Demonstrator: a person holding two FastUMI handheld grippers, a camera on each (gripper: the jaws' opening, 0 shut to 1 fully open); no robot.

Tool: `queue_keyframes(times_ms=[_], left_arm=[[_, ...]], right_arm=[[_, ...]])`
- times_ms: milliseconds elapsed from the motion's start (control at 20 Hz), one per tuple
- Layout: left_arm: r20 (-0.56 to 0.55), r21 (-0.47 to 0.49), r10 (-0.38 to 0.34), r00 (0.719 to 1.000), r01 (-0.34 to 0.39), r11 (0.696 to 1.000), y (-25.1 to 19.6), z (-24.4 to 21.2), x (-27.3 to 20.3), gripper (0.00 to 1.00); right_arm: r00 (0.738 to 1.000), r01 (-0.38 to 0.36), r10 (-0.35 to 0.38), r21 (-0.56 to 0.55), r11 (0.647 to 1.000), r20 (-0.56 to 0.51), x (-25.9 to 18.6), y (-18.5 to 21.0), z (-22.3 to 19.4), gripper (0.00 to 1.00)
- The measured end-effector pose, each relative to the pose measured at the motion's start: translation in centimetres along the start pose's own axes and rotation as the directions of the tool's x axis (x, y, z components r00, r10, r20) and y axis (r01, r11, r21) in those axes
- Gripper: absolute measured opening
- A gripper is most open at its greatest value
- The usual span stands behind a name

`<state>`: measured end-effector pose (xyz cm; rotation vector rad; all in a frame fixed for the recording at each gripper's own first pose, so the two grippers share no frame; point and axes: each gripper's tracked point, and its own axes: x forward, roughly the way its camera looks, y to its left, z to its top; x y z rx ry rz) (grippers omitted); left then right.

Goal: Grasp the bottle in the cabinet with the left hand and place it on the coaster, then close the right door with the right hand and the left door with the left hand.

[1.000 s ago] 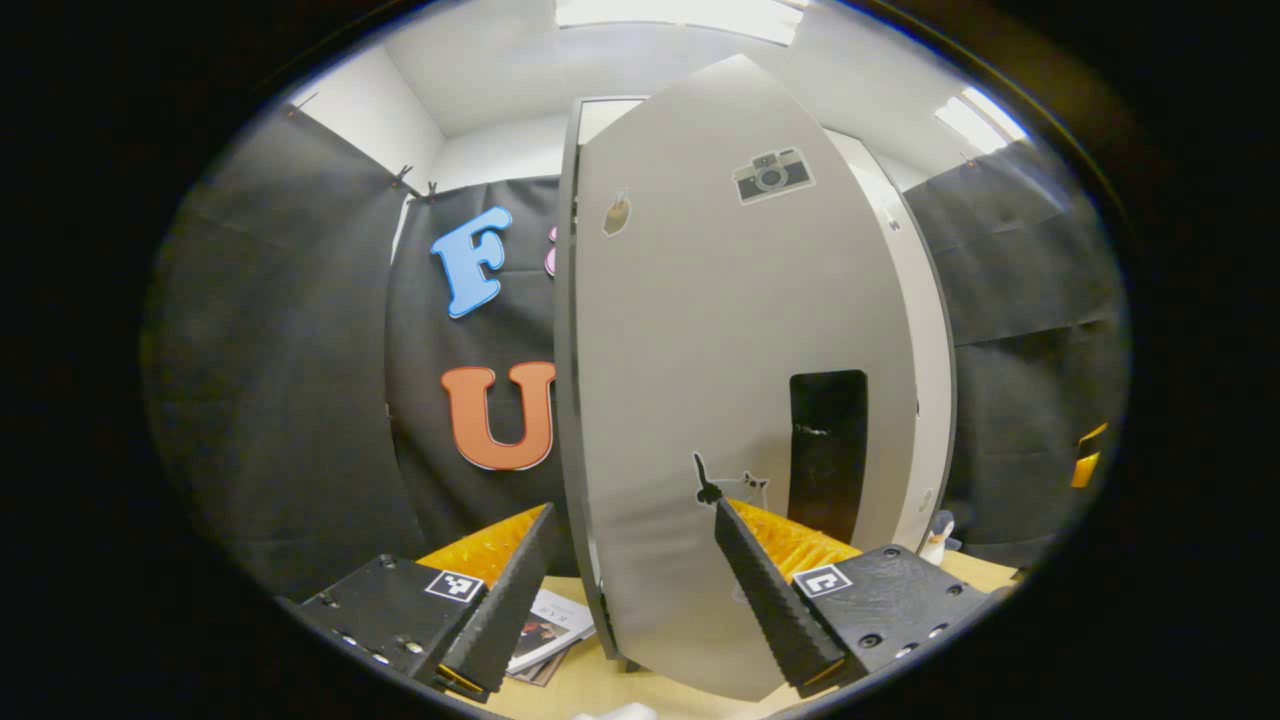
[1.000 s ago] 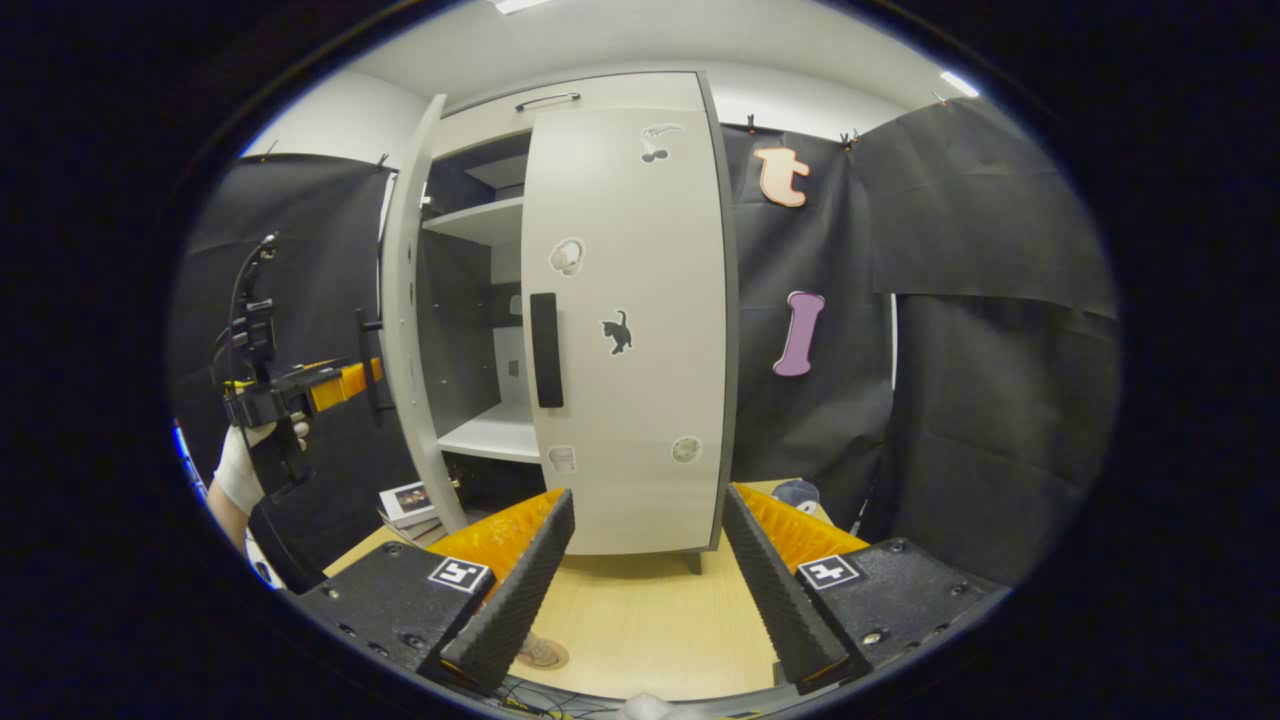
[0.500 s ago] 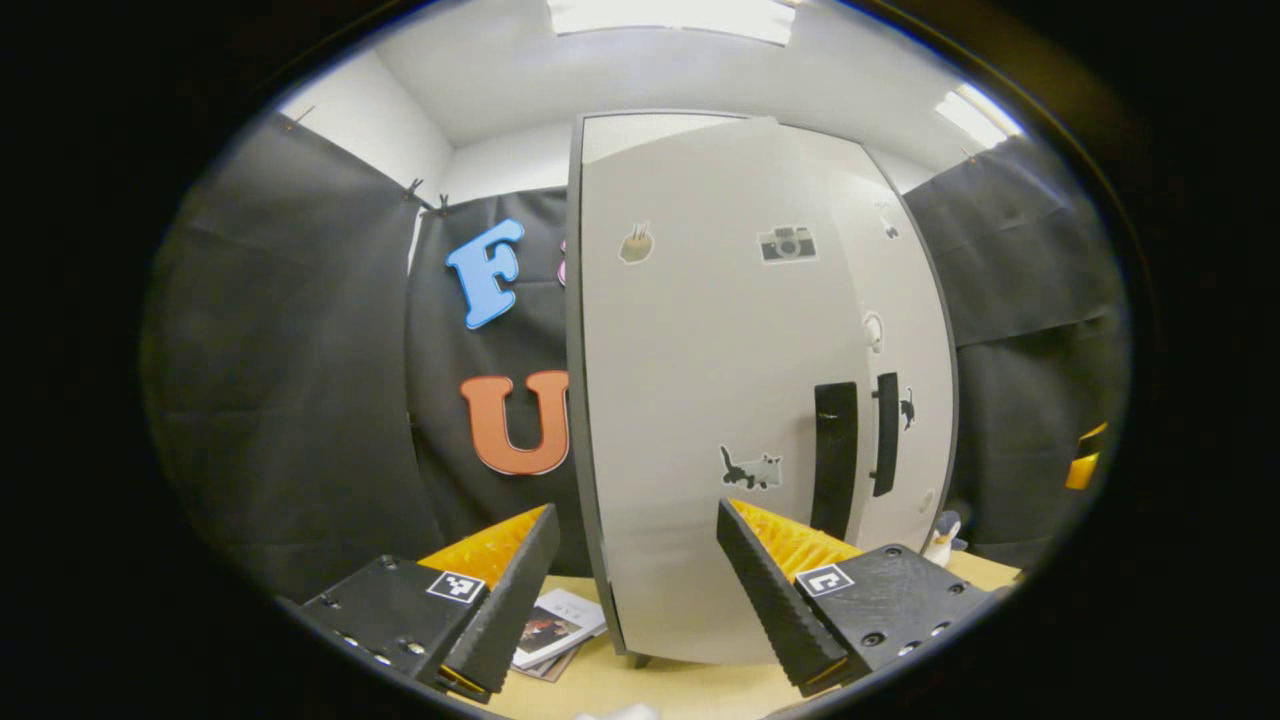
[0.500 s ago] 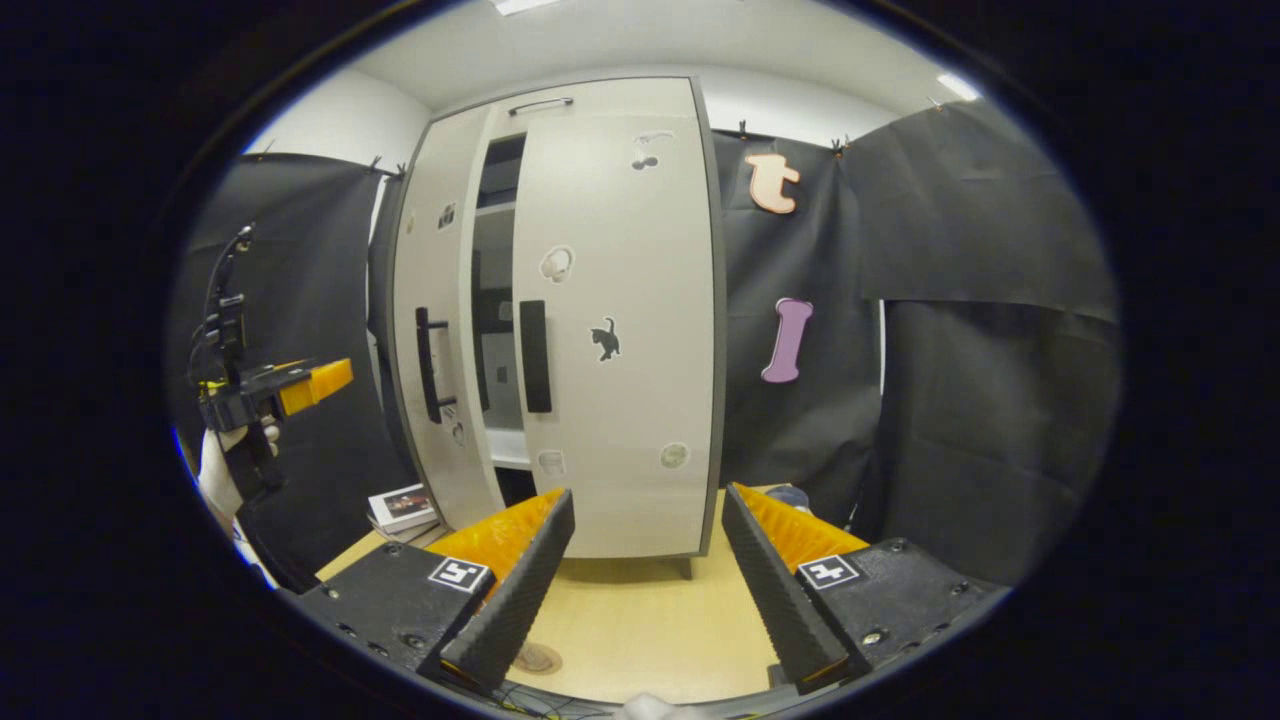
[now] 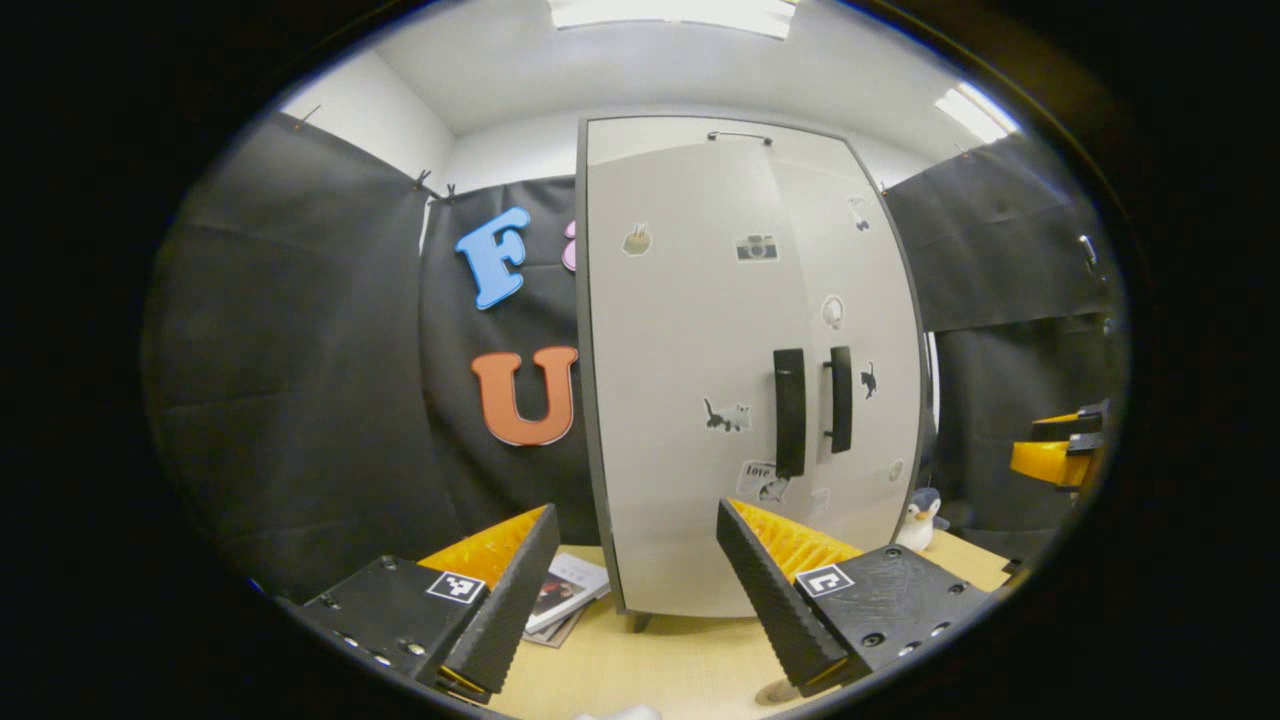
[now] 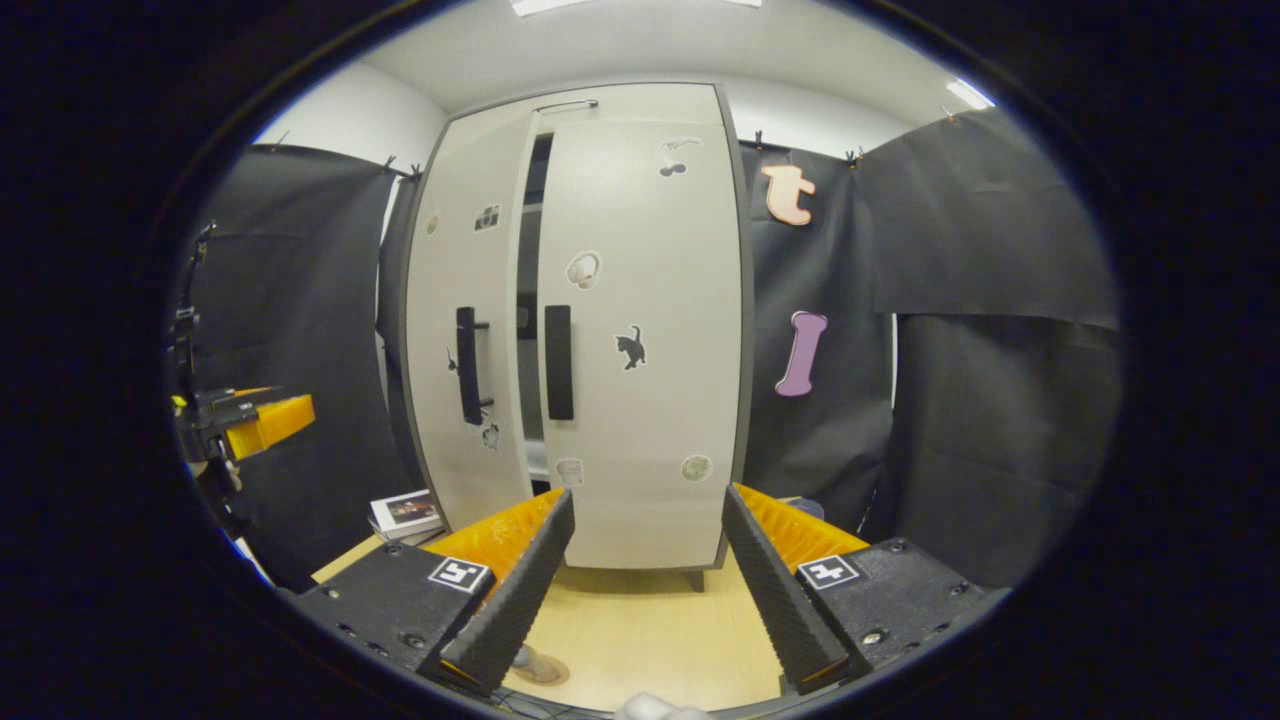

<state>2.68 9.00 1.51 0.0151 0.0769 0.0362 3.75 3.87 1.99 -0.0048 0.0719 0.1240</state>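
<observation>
In the left gripper view, the left hand-held gripper (image 5: pixel 632 590) has its fingers spread wide with nothing between them, held back from the cabinet (image 5: pixel 750 360) above the pale wooden surface (image 5: pixel 660 670). The cabinet stands upright on that surface against the black booth wall. From this side its left door (image 5: pixel 690 370) and right door (image 5: pixel 865 340) look nearly flush, their two black handles (image 5: pixel 789 412) side by side near the middle seam. Small stickers dot both doors. A stack of magazines (image 5: pixel 563 595) lies on the surface beside the cabinet's left foot, and a small penguin figure (image 5: pixel 914 522) stands near its right corner.

In the right gripper view, the right hand-held gripper (image 6: pixel 645 585) is also wide apart and empty, facing the cabinet (image 6: pixel 590 320) from a little way off. Here a narrow dark gap (image 6: pixel 530 300) shows between the left door (image 6: pixel 465 330) and the right door (image 6: pixel 645 320); the left door is not fully shut, while the right door sits flat against the frame. The left hand-held gripper (image 6: pixel 255 420) appears at the left edge, well apart from the doors. A round coaster (image 6: pixel 540 668) lies on the surface (image 6: pixel 650 640) just past the left finger (image 6: pixel 515 590); the bottle cannot be made out.
</observation>
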Motion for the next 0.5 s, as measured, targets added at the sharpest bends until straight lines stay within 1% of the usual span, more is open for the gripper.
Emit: queue_keyframes(times_ms=[150,200,350,500], left_arm=[[-0.027,-0.03,0.04,0.999,-0.041,0.999,0.8,-2.1,-2.2,0.98],[-0.04,-0.034,0.058,0.998,-0.059,0.998,1.0,-2.9,-2.7,0.96],[-0.053,-0.02,0.064,0.997,-0.065,0.998,0.8,-3.9,-3.3,0.96],[-0.05,-0.027,0.044,0.998,-0.046,0.999,0.3,-3.8,-3.0,0.98]], right_arm=[[1.0,0.005,-0.005,0.001,1.0,0.007,-0.2,0.7,-0.7,0.96],[1.0,0.008,-0.008,-0.002,1.0,0.004,-0.3,0.7,-1.1,0.97],[1.0,0.021,-0.021,-0.013,1.0,-0.006,-0.3,0.6,-1.7,0.97],[1.0,0.022,-0.022,-0.015,1.0,-0.004,-0.5,0.7,-1.6,0.96]])
